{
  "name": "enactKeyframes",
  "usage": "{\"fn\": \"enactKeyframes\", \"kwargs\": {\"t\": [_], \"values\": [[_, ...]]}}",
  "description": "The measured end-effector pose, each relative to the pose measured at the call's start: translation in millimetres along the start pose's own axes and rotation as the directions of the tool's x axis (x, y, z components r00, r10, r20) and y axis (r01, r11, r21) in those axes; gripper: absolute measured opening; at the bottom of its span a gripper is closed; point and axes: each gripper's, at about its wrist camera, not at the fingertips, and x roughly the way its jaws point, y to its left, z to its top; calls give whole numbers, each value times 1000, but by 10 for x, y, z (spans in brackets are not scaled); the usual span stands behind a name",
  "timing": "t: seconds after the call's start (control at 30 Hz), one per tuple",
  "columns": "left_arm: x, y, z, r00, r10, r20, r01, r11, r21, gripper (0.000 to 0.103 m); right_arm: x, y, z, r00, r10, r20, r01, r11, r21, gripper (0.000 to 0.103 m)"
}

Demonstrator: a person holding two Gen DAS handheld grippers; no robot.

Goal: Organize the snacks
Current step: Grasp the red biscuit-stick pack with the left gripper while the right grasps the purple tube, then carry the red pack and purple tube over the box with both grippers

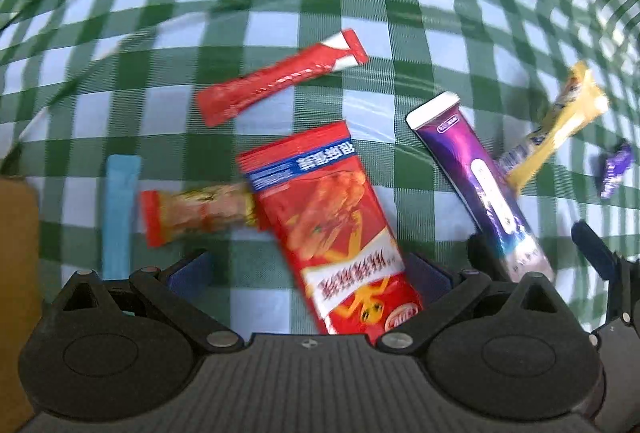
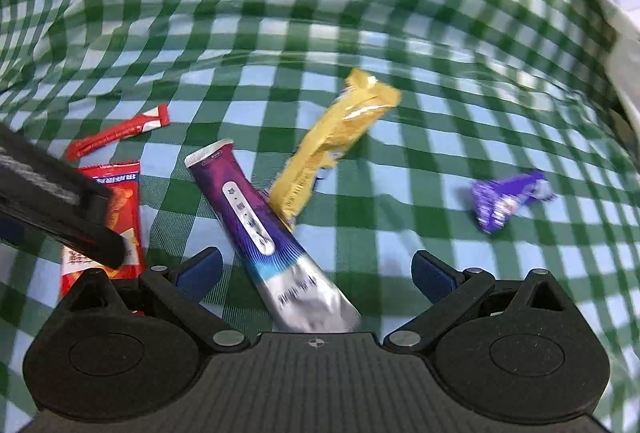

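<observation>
Snacks lie on a green checked cloth. In the left wrist view, my left gripper [image 1: 308,269] is open, its jaws on either side of a large red snack bag [image 1: 332,233]. A red stick packet [image 1: 280,79], a blue stick [image 1: 118,217] and an orange wrapped bar [image 1: 196,211] lie nearby. In the right wrist view, my right gripper [image 2: 316,269] is open around a purple-and-silver stick pack [image 2: 264,233]. A yellow wrapper [image 2: 332,141] leans against it. A small purple candy [image 2: 508,199] lies to the right. The red bag [image 2: 124,209] is at left, partly hidden by the left gripper.
A brown cardboard box edge [image 1: 16,273] is at the far left of the left wrist view. A white ledge [image 2: 624,45] runs along the right edge of the right wrist view. The cloth [image 2: 320,13] is wrinkled beyond the snacks.
</observation>
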Motion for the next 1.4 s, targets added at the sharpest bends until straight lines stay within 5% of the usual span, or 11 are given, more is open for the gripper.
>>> {"fn": "enactKeyframes", "kwargs": {"t": [0.17,0.2,0.23,0.27,0.33,0.37,0.57,0.83,1.1,1.4], "values": [[47,-74,42,999,45,12,-45,999,-1,102,175,6,2,998,46,46,-45,999,-14,102],[24,-80,37,998,55,25,-55,998,1,90,161,12,-10,997,54,55,-52,998,-24,100],[-34,-77,9,997,62,53,-62,998,9,79,123,13,-27,995,69,76,-66,997,-35,86],[-119,-80,-28,996,49,81,-52,998,33,50,67,42,-56,992,80,97,-75,995,-61,75],[-224,-61,-92,997,4,74,-9,998,60,36,-43,104,-117,990,102,96,-92,990,-103,29],[-269,-26,-129,998,-24,66,21,998,57,28,-84,136,-140,991,102,88,-92,990,-111,24],[-775,274,-441,986,-129,102,122,990,73,26,-632,197,-196,986,74,146,-70,997,-36,20],[-1756,733,-888,951,-200,235,182,978,98,26,-1700,380,-136,951,64,301,-91,993,77,20],[-2550,1557,-1689,932,-186,311,162,982,100,26,-2766,1041,-436,907,205,367,-257,961,98,20],[-3031,2813,-2658,934,-98,343,105,994,-2,26,-3535,2258,-832,879,406,251,-426,904,32,20]]}}
